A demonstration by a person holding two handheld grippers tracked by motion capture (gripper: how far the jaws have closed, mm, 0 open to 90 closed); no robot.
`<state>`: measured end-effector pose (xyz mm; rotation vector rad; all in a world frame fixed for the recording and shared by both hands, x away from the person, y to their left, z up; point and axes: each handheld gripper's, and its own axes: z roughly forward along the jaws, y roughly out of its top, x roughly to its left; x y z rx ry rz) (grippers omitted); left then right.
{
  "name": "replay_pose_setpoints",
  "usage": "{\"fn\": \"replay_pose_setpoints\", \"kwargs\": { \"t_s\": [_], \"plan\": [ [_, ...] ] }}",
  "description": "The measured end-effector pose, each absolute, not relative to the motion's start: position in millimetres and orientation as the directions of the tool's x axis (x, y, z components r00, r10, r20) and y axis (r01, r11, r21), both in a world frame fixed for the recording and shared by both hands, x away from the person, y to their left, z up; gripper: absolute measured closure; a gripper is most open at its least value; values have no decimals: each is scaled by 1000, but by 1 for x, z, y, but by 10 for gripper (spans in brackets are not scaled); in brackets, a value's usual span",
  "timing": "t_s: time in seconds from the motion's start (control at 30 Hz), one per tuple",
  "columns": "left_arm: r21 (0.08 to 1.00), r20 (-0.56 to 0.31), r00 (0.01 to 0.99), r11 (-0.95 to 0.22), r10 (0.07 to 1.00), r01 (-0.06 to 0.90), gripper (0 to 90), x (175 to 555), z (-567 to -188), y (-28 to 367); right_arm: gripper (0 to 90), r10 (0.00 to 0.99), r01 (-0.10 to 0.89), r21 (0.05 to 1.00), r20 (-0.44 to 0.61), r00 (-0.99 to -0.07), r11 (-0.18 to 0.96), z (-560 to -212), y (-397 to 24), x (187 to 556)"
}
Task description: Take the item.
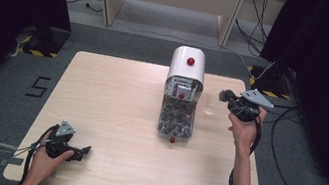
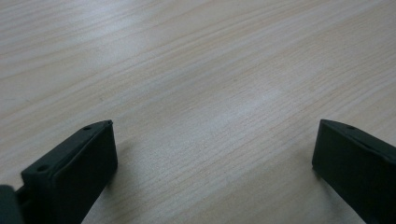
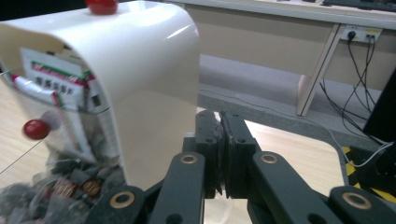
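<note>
A pale wooden desk (image 1: 113,114) seen from above, with a person's 2 forearms coming in from the near edge, each hand holding black tongs.

Near the middle of the desk stands a white container with a rounded hood (image 1: 186,68), a red knob on top (image 1: 190,61) and a clear front bin (image 1: 177,117) full of small dark wrapped items. It looks like a dispenser, its open bin facing the person, likely so the contents can be reached from the near side.

The right tongs (image 1: 224,95) are raised above the desk just to the right of the container, level with its white hood, tips pointing toward it. Their jaws are pressed together with nothing between them. In the right gripper view the hood (image 3: 140,70) looms close, just ahead and to the left of the closed tips (image 3: 222,140), not touching. A closed tip like this would suit pushing or nudging rather than grasping; that is a guess.

The left tongs (image 1: 84,152) rest low at the near left corner, well apart from the container, jaws spread wide over bare wood (image 2: 210,93) and holding nothing, apparently parked out of the way.
</note>
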<state>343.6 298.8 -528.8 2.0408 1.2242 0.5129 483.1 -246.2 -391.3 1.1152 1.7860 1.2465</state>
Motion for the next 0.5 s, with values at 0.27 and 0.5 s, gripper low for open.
{"fn": "replay_pose_setpoints", "kwargs": {
  "t_s": [0.27,0.5],
  "plan": [
    [730,-17,477,-315,879,607,0,344,-529,299,869,920,298,939,-47,-389,174,-393,-242,504],
    [730,-17,477,-315,879,607,0,344,-529,299,869,922,329,927,-40,-385,178,-397,-235,518]
  ]
}}
